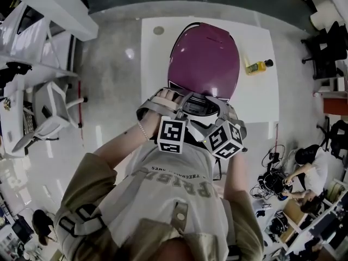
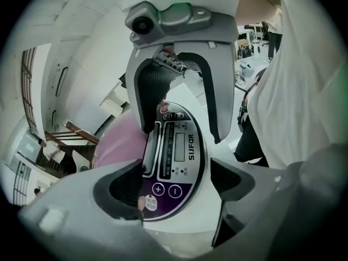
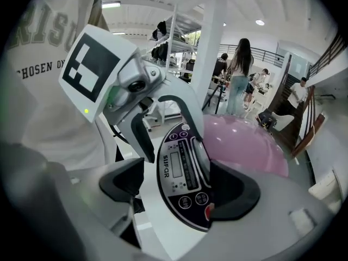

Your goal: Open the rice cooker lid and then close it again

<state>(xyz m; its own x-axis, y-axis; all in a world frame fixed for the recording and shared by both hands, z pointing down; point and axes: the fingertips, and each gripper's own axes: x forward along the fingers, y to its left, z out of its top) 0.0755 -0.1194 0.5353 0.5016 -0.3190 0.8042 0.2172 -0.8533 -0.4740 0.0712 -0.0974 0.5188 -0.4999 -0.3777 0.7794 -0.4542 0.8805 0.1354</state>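
The rice cooker stands on the white table (image 1: 261, 107), its pink-purple lid (image 1: 204, 58) down. Its oval control panel (image 2: 176, 162) faces me, with a small display and round buttons. My left gripper (image 2: 176, 192) hangs over the panel's front with its jaws wide, one on each side of the panel and no pad pressing on it. My right gripper (image 3: 176, 186) comes in from the other side the same way, jaws apart around the panel (image 3: 185, 173). In the head view both grippers, left (image 1: 182, 101) and right (image 1: 215, 106), crowd together at the cooker's front edge.
A yellow bottle (image 1: 258, 67) lies on the table right of the cooker. A white chair (image 1: 51, 110) stands on the floor at the left. A person (image 1: 312, 167) sits at a cluttered desk at the lower right. Other people (image 3: 239, 75) stand far off.
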